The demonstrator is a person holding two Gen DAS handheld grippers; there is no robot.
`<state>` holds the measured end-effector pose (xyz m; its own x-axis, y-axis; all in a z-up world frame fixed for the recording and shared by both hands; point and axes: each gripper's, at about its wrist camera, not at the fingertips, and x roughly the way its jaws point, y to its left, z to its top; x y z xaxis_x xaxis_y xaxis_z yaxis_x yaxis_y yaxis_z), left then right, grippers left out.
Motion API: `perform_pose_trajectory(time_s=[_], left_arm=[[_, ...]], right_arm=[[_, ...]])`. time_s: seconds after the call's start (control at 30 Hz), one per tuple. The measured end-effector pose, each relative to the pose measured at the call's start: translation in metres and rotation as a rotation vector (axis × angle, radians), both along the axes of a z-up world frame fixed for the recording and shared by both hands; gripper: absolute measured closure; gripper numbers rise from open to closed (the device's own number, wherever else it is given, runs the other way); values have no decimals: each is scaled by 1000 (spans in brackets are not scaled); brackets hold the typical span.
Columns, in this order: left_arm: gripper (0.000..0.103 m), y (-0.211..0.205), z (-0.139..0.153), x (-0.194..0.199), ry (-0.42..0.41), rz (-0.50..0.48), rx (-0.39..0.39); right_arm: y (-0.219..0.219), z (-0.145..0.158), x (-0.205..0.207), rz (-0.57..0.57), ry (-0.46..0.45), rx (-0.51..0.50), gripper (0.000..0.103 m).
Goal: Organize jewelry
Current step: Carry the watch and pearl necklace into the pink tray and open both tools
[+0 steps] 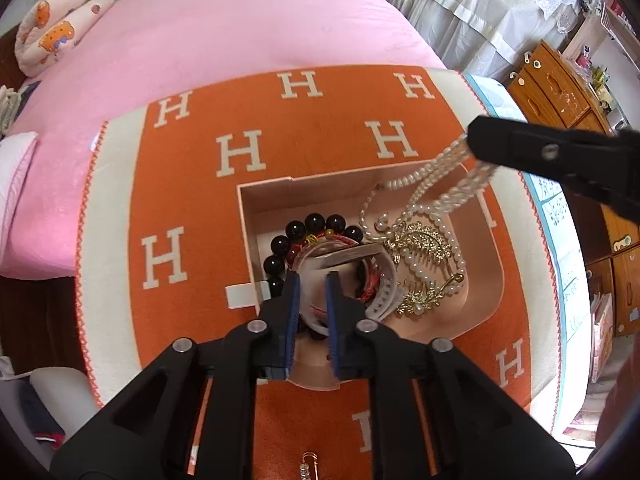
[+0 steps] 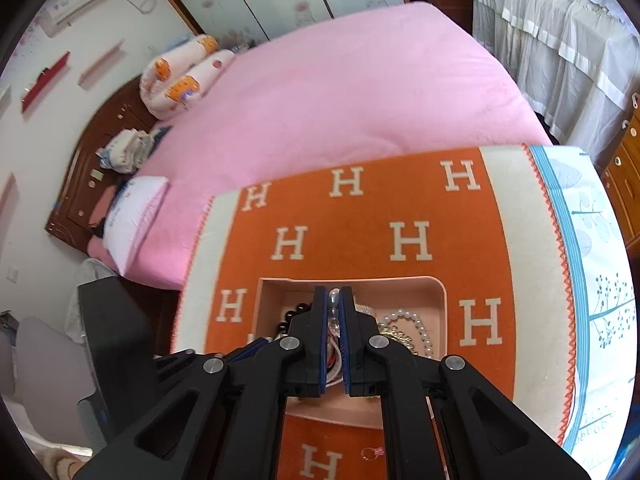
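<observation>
A peach jewelry box [image 1: 264,196] sits open on the orange blanket with white H letters [image 1: 240,152]. In it lie a black bead bracelet [image 1: 312,222], a red string bracelet, a white band [image 1: 384,280] and a gold hair comb with pearls [image 1: 424,244]. My left gripper [image 1: 312,278] hangs just over the white band with a gap between its blue pads, which press on nothing. My right gripper [image 1: 470,140] comes in from the upper right, shut on a pearl necklace [image 1: 436,196] whose strands hang down into the box. The pearls show between its fingers [image 2: 333,292] over the box [image 2: 352,280].
A gold pin [image 1: 308,464] lies on the blanket in front of the box, and a small ring [image 2: 372,452] too. Behind is a pink bed [image 1: 240,20] with pillows [image 1: 56,28]. Wooden drawers [image 1: 560,84] and a white curtain stand to the right.
</observation>
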<state>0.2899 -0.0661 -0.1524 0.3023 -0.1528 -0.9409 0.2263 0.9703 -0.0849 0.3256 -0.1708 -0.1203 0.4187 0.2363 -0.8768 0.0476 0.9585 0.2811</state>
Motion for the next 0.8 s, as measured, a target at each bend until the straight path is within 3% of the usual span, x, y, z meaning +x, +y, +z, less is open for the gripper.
perform_pose_trajectory(time_s=[0.13,0.3,0.53,0.8], left_arm=[[51,3,3,0,-13,-7,-24],[50,13,16,-5,-29,17,-35],[50,37,48,-24,-67,88,-56],[50,55,77,-69,-98,134,-55]], right_arm=[[-3,-20,7,-12,54,5,95],[-4,-22,-1,-8,49,-14,80],[-2,-4,-30,12,29,-15,79],[-1,15,-90,47,12,-44,75]])
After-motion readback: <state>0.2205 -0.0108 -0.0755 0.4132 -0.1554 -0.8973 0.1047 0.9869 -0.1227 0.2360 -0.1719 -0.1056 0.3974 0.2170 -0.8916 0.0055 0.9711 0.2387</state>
